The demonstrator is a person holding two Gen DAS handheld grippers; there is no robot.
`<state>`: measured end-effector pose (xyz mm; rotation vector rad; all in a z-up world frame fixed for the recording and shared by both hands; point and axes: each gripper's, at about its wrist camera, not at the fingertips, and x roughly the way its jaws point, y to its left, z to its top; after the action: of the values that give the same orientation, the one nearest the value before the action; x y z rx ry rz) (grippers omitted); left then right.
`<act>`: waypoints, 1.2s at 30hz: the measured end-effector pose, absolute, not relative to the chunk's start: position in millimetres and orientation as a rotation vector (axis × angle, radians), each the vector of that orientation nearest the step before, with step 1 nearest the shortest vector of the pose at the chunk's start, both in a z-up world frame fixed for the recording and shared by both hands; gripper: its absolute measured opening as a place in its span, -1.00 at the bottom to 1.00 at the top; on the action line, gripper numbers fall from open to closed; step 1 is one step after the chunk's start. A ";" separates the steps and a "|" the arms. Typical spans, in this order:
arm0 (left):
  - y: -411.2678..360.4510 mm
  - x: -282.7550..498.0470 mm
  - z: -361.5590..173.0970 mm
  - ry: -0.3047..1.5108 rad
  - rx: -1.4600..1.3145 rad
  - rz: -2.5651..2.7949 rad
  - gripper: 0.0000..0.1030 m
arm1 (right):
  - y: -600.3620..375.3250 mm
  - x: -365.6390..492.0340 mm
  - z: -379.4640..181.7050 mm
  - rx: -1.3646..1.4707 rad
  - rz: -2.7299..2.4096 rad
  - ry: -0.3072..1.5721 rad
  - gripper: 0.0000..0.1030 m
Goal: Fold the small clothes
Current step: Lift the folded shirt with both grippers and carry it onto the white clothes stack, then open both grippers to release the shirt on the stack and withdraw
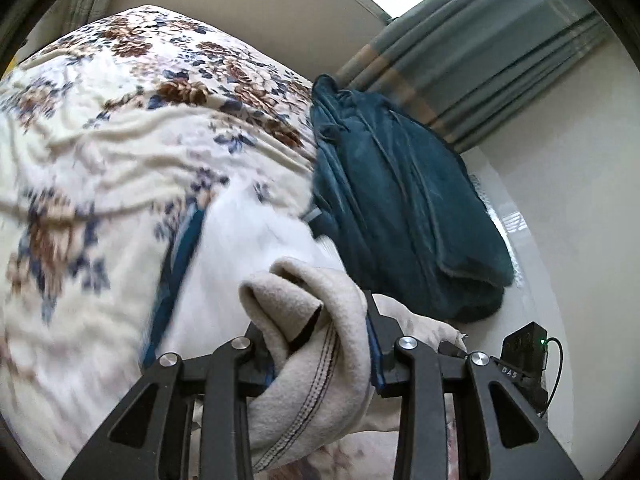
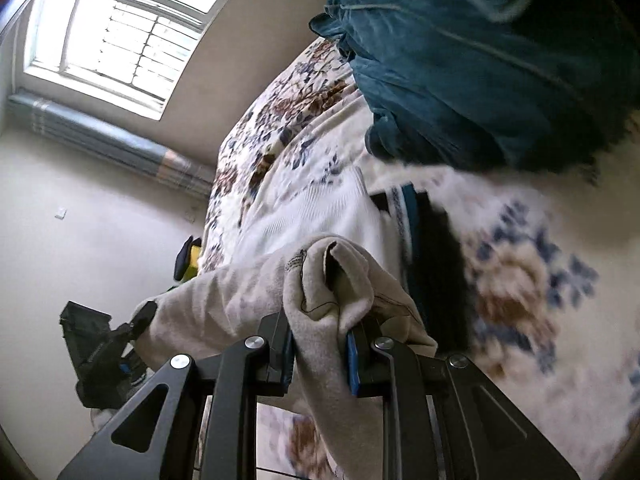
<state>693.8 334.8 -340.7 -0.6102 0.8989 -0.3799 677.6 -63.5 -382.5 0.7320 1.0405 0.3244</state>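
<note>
The left gripper (image 1: pixel 320 320) is clamped on a bunched fold of a beige fleece garment (image 1: pixel 304 380), its black fingers (image 1: pixel 378 320) pressing the cloth from both sides so that a rolled hump of fabric stands up between them and the rest hangs down toward six o'clock, showing a line of dark double stitching. In the right wrist view the right gripper (image 2: pixel 320 332) grips another part of the same beige fleece garment (image 2: pixel 320 300), narrow jaws with blue pads closed on a crumpled peak of cloth; from there the fabric stretches toward nine o'clock, where the other gripper's black body shows at the far end. Just past the held cloth, at about twelve o'clock of the left gripper, lies a white garment with a blue trim (image 1: pixel 256 248), blurred, flat on the floral blanket (image 1: pixel 100 152) that covers the bed. The same white piece (image 2: pixel 320 208) shows in the right view at twelve o'clock, with a dark patch beside it at about two o'clock that is too smeared to name. A heap of teal plush fabric (image 1: pixel 400 200) lies on the bed at one to two o'clock of the left gripper, and fills the upper right of the right view (image 2: pixel 480 72). Beyond the bed hang blue-grey striped curtains (image 1: pixel 480 52), and a bright barred window (image 2: pixel 120 40) sits at ten o'clock in the right view.
</note>
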 end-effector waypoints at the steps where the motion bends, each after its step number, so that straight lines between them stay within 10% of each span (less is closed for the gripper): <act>1: 337.1 708.2 -343.6 0.902 -0.595 -0.375 -0.41 | -58.1 694.6 -390.0 0.731 0.313 1.047 -0.60; 15: 357.6 819.8 -431.9 1.113 -0.500 -0.280 -0.21 | -34.5 804.3 -466.2 0.633 0.200 1.167 -0.56; 28: 331.7 768.5 -375.9 1.068 -0.220 0.002 0.83 | -3.0 753.1 -397.5 0.233 -0.065 1.187 0.96; 36: 300.1 701.1 -355.4 1.090 -0.107 0.069 0.85 | 18.6 680.1 -362.0 0.094 -0.138 1.177 1.00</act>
<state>701.1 300.1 -355.4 -0.1074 1.0896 0.0688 680.1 18.6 -362.0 0.0935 1.1772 -0.1385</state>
